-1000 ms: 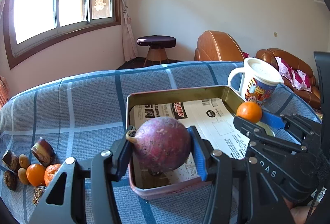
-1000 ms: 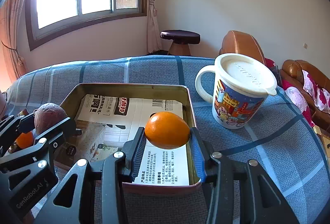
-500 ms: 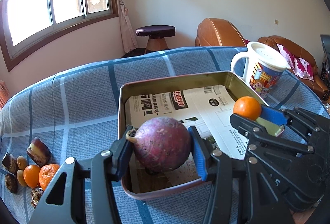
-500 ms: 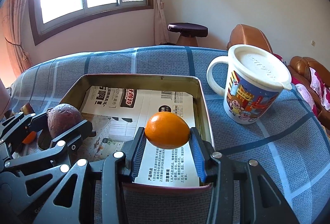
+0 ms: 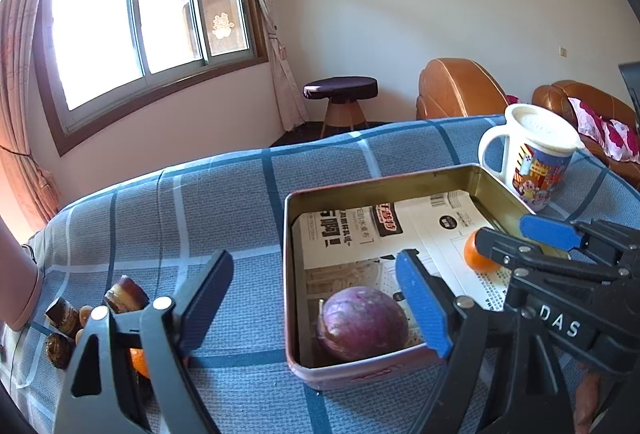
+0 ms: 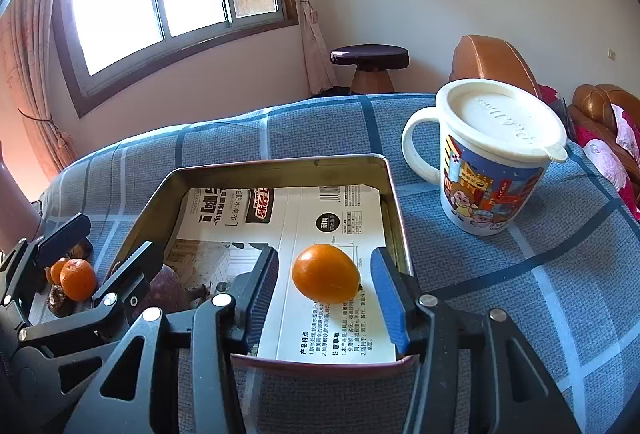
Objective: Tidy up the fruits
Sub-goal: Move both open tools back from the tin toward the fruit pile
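Observation:
A metal tin (image 5: 384, 188) lined with printed paper sits on the blue checked cloth. A purple passion fruit (image 5: 362, 322) lies in its near left corner. My left gripper (image 5: 316, 294) is opening wide, its pads clear of the fruit. An orange fruit (image 6: 326, 279) rests on the paper in the tin (image 6: 280, 166), also seen as the orange (image 5: 478, 258) in the left wrist view. My right gripper (image 6: 324, 294) is opening around it, with gaps on both sides.
A lidded cartoon mug (image 6: 492, 162) stands right of the tin. Several small oranges and dark fruit pieces (image 5: 80, 318) lie on the cloth at left, partly behind my left finger. A pink object (image 5: 16, 282) stands at the far left edge.
Both grippers let go: the passion fruit dropped from the left jaws into the tin's corner, and the orange now rests on the paper between the spreading right jaws.

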Tool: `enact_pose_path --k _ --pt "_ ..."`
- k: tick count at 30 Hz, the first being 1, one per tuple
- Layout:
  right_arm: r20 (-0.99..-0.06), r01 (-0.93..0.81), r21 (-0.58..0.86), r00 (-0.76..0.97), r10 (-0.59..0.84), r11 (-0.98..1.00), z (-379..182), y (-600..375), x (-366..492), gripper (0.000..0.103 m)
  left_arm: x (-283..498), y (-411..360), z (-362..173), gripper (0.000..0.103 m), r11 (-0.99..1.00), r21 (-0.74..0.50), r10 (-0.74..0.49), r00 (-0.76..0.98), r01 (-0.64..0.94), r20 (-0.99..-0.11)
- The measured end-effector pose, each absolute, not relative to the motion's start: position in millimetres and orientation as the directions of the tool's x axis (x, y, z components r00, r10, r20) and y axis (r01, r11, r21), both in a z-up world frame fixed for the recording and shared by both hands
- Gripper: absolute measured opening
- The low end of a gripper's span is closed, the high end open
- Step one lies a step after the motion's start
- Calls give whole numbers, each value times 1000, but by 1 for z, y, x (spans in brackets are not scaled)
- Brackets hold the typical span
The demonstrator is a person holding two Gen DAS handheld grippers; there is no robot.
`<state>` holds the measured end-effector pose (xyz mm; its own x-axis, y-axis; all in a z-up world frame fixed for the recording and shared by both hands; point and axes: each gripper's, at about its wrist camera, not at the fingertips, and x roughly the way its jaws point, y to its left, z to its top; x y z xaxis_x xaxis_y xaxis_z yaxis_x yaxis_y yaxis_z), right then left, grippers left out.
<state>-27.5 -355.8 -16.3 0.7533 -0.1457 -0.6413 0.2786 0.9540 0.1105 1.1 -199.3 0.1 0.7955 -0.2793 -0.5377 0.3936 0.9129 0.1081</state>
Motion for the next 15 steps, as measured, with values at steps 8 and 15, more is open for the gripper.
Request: enact_pose_path --k 8,15 --pt "-591 274 136 794 -144 952 -7 -355 -35 73 -2 -183 6 101 930 80 -266 809 358 -525" --pt "-516 309 128 832 -202 942 2 -354 -46 81 -9 -173 7 103 937 81 -252 820 339 -515"
